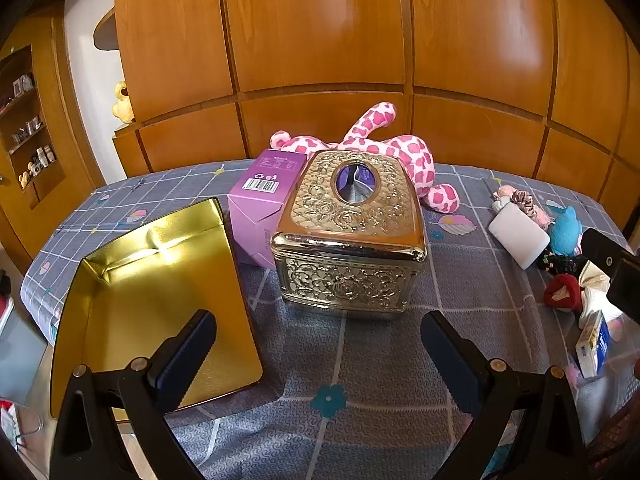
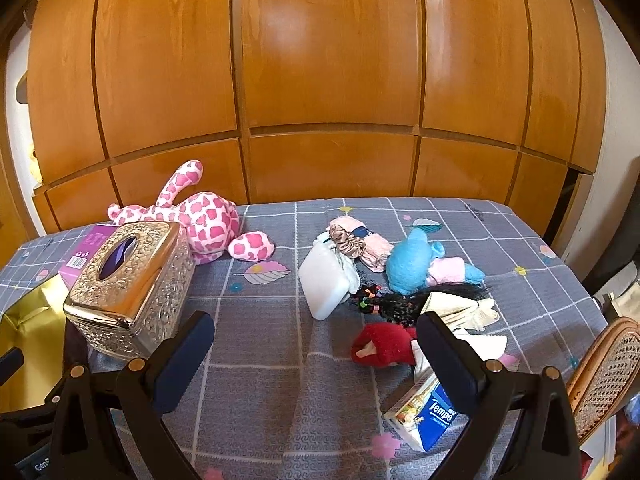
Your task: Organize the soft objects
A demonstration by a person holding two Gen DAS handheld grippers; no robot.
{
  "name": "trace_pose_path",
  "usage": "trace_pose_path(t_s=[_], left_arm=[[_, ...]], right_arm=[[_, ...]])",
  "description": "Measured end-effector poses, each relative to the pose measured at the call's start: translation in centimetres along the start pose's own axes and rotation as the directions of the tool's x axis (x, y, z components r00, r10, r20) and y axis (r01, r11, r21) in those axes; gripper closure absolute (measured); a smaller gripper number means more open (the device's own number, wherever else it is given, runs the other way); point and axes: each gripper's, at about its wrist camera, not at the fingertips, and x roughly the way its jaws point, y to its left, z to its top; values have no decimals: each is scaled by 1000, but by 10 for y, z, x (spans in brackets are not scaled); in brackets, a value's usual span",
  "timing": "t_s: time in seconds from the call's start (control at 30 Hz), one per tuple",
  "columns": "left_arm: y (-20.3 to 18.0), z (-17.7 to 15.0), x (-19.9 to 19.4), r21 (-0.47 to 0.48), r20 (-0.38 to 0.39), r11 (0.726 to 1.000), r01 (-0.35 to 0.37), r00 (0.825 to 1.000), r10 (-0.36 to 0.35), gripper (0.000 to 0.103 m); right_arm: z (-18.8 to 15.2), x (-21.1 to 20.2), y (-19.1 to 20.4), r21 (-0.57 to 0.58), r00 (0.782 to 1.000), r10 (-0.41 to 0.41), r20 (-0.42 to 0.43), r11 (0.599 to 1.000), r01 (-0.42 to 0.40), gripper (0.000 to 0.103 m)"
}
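Right wrist view: the right tongs [image 2: 316, 344] hang spread and empty over the grey checked desk cloth [image 2: 260, 400], near the pile of soft things with the red plush piece [image 2: 384, 346] closest. Left tongs [image 1: 318, 340] spread too, beside the open gold tin tray [image 1: 132, 296]. Best approach, I'd say: drop low, pinch the plush mid-body, avoid snagging the black hair ties [image 2: 394, 306].

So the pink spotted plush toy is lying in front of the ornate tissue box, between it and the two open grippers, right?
Not quite. The pink spotted plush toy lies behind the ornate tissue box, against the wooden panels, as the left wrist view shows. The left gripper and right gripper are indeed open.
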Motion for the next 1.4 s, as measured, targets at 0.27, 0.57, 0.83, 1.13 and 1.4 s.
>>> trace_pose_path(t_s=[0.27, 0.57, 0.83, 1.13, 1.4], left_arm=[[-2, -1, 0, -1, -2, 1000, 1, 1000, -1, 1], [-3, -1, 0, 1, -1, 1000, 6, 1000, -6, 1], [-15, 5, -5, 69, 31, 994, 88, 995, -90, 1], [-52, 20, -4, 167, -36, 921, 351, 936, -350, 1], [-104, 33, 26, 191, -168, 867, 461, 885, -434, 7]], right_arm=[[-1, 2, 0, -3, 1000, 1, -4, 1000, -1, 0], [-1, 3, -1, -1, 1000, 3, -8, 1000, -3, 0], [4, 3, -13, 27, 1000, 1, -16, 1000, 0, 0], [16, 4, -67, 111, 998, -57, -41, 992, 61, 0], [15, 0, -129, 201, 985, -163, -54, 965, 171, 0]])
